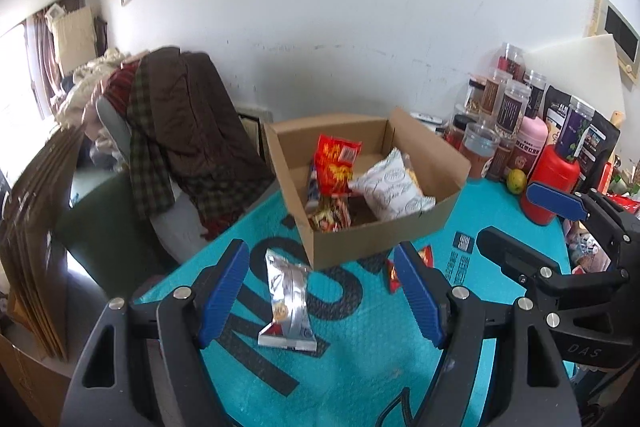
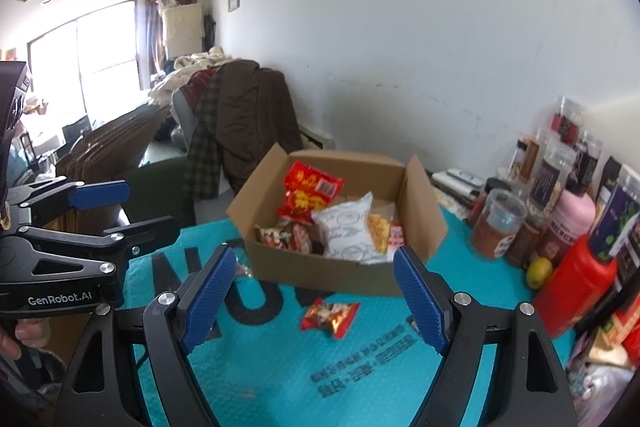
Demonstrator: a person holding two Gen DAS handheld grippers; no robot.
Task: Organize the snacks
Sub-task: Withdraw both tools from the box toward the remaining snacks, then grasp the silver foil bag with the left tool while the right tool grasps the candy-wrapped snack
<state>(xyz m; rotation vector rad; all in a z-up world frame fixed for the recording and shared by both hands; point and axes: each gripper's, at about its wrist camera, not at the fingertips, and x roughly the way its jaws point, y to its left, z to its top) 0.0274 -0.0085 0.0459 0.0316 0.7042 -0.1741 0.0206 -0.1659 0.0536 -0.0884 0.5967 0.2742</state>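
Cardboard box held snack bags on the teal mat; a silver packet lay before it between the spread left gripper, a red packet beneath the spread right gripper.

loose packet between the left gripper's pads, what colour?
Silver foil packet, with a small red and orange mark near the bottom. Clearest in the left wrist view.

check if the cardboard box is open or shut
Open. The cardboard box has its flaps standing up, and its inside shows a red snack bag and a white packet.
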